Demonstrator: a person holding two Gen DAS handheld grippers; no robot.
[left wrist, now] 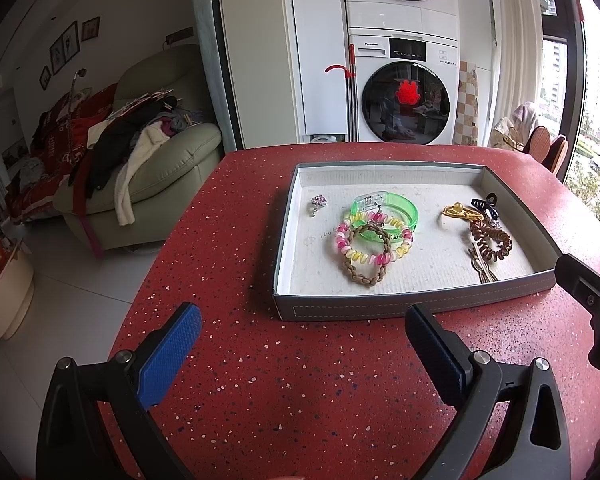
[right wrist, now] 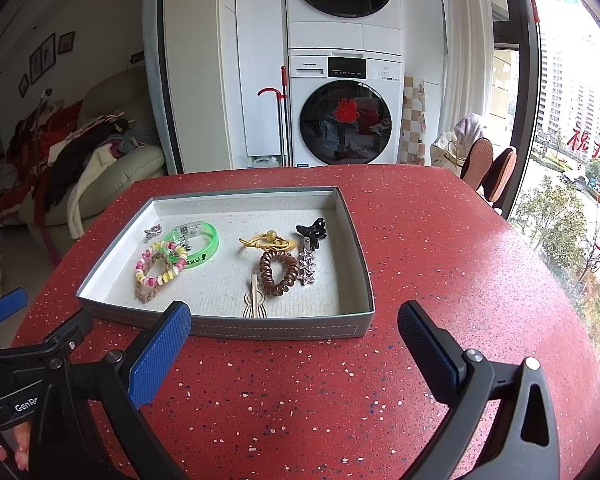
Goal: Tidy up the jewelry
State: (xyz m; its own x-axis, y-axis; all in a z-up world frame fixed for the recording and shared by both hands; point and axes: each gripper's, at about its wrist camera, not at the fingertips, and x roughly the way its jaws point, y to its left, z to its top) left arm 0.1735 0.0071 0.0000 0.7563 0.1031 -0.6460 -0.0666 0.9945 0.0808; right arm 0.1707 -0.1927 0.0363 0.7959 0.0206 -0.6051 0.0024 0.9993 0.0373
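Observation:
A shallow grey tray (left wrist: 340,312) (right wrist: 276,330) sits on the red speckled table. On its left lie a green bangle (left wrist: 396,210) (right wrist: 208,242), a pink-and-yellow spiral bracelet (left wrist: 346,248) (right wrist: 150,278), a braided brown bracelet (left wrist: 360,276) and a small silver piece (left wrist: 318,202) (right wrist: 153,233). On its right lie a yellow cord (right wrist: 264,242), a brown spiral hair tie (left wrist: 494,240) (right wrist: 278,274), a black claw clip (right wrist: 312,232), a star clip (right wrist: 307,266) and a wooden clip (right wrist: 254,300). My left gripper (left wrist: 304,334) and right gripper (right wrist: 294,332) are open and empty, in front of the tray.
Stacked washer and dryer (left wrist: 404,92) stand behind the table. A sofa piled with clothes (left wrist: 140,148) is at the left. Windows and chairs (right wrist: 488,168) are at the right. The table edge curves away on the left (left wrist: 156,260).

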